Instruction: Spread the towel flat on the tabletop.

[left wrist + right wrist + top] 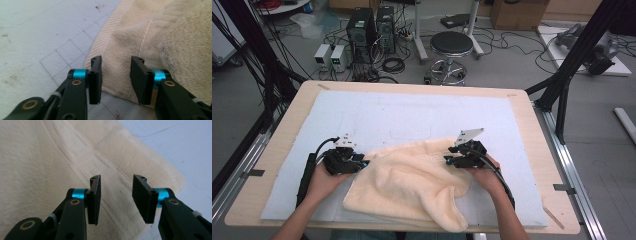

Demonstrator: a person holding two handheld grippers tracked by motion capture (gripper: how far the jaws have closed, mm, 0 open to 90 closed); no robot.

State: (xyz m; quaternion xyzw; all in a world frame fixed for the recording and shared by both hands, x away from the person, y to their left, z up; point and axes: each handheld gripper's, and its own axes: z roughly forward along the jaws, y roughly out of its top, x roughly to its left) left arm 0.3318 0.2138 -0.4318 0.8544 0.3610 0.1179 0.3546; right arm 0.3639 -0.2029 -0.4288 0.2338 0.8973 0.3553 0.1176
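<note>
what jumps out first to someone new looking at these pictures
A rumpled cream towel lies in a heap on the pale blue mat, near the table's front edge. The left gripper sits at the towel's left edge and the right gripper at its upper right, each in a hand. In both gripper views the jaws stand apart over the terry cloth, with nothing pinched.

We saw bare white mat (412, 112) open beyond the cream towel (412, 185), nothing standing there. The towel's bunched folds (thickest near the front edge) lay between the left gripper (363, 162) and right gripper (447, 160), blocking a straight pass.
</note>
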